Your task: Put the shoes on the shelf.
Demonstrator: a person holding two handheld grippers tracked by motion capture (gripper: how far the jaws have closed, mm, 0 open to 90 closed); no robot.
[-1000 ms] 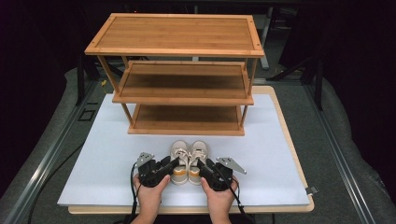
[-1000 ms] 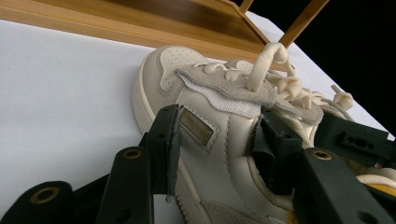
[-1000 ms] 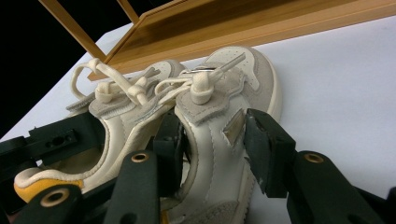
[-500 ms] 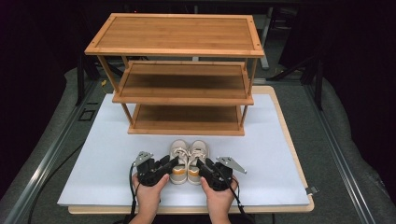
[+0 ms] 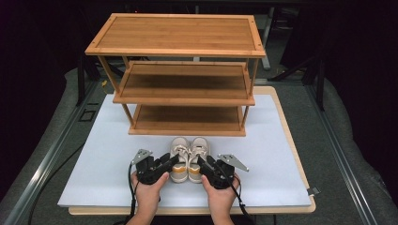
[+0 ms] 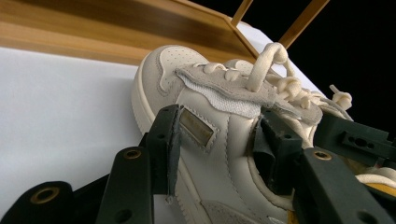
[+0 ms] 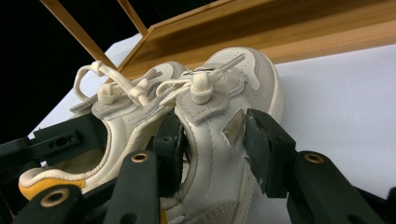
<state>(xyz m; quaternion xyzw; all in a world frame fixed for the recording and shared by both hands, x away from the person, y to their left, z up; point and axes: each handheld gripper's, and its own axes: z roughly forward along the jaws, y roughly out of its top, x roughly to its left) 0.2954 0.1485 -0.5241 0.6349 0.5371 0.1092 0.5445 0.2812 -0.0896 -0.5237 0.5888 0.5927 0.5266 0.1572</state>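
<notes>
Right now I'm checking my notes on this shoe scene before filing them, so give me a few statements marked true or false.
1. Two cream shoes stand side by side on the white mat. True: left shoe, right shoe.
2. The left hand-held gripper grips the left shoe's side wall. True.
3. The shoes sit on the rack's lowest shelf. False: they stand on the mat in front of it.
4. The right hand-held gripper hangs open above the rack. False: it is shut on the right shoe.
5. The rack is metal. False: wood.

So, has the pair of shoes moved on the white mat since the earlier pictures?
No. The pair of shoes keeps the same gap to the wooden shelf's bottom board in the high view.
</notes>
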